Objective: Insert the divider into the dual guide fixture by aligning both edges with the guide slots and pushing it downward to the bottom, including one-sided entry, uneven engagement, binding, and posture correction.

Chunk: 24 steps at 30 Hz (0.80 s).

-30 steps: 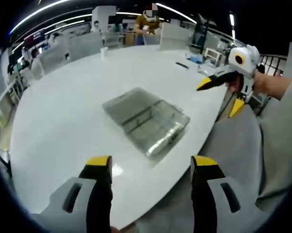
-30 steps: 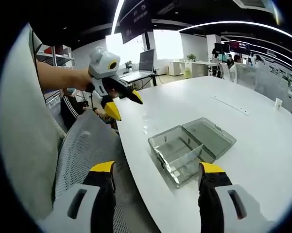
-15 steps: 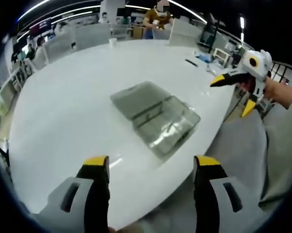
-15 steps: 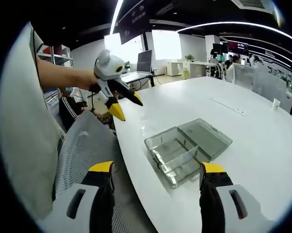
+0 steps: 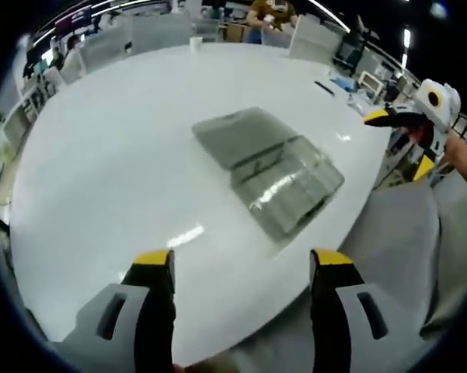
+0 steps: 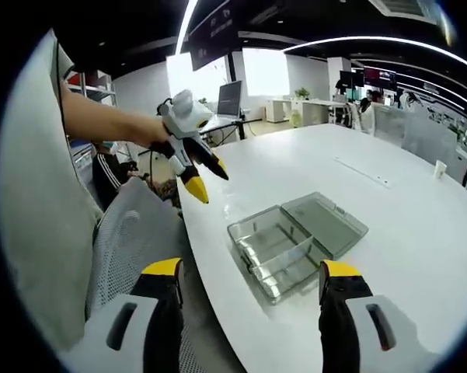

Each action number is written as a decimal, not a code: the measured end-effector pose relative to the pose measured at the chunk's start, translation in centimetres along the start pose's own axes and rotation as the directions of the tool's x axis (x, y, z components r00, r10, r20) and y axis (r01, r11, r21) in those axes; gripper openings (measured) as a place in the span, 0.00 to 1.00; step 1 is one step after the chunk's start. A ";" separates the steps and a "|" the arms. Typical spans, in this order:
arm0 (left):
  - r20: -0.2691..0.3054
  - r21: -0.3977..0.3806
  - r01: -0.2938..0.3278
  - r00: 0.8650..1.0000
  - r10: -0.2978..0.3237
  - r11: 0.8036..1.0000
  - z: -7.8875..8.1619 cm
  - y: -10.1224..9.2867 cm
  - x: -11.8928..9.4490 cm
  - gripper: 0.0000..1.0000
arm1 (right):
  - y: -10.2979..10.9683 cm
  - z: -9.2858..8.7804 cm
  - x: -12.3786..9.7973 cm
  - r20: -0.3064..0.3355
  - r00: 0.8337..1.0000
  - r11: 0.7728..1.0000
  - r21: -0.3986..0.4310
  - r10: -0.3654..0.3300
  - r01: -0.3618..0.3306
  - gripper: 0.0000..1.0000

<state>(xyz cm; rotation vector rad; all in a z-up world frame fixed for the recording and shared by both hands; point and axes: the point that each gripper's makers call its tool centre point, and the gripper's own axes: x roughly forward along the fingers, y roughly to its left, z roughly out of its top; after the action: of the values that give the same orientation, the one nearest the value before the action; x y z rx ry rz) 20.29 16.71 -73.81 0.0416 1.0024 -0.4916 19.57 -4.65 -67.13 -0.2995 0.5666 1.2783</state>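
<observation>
A clear plastic box (image 5: pixel 268 167) lies open near the edge of the white table (image 5: pixel 101 155), its lid (image 5: pixel 237 134) folded flat beside the base. Thin clear partitions cross the base (image 6: pixel 273 255); I cannot tell a loose divider apart from them. My left gripper (image 5: pixel 242 264) is open and empty, short of the box. It also appears as the left gripper (image 6: pixel 208 179), held by a hand above the table's edge, its jaws apart. My right gripper (image 6: pixel 252 272) is open and empty, and the right gripper (image 5: pixel 404 140) hangs beyond the table edge.
A grey mesh chair (image 6: pixel 132 233) stands against the table's near edge. A paper cup (image 5: pixel 194 43) and small items (image 5: pixel 326 87) sit at the far side, where a person (image 5: pixel 268 12) is seated. Wide bare tabletop lies left of the box.
The left gripper view has moved forward over the table. In the right gripper view the left gripper has shifted right and tipped downward. The box has not moved.
</observation>
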 end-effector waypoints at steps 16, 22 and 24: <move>-0.084 -0.053 -0.064 0.995 0.059 0.997 -0.6 2.7 3.1 0.64 | -0.8 -0.3 0.5 -0.025 1.000 1.000 -0.022 -0.006 0.006 0.67; -0.118 -0.068 -0.083 0.990 0.074 0.994 -0.7 3.2 4.2 0.62 | -0.9 -0.6 1.1 -0.047 0.999 0.999 -0.034 -0.002 0.000 0.67; -0.129 -0.069 -0.086 0.989 0.077 0.994 -0.8 3.3 4.4 0.61 | -0.9 -0.7 1.2 -0.053 0.999 0.999 -0.040 -0.002 0.000 0.67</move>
<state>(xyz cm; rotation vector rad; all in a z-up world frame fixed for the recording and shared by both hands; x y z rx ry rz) 22.95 18.18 -78.47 0.0475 1.1379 -0.3803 20.52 -4.24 -68.46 -0.3681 0.5859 1.2847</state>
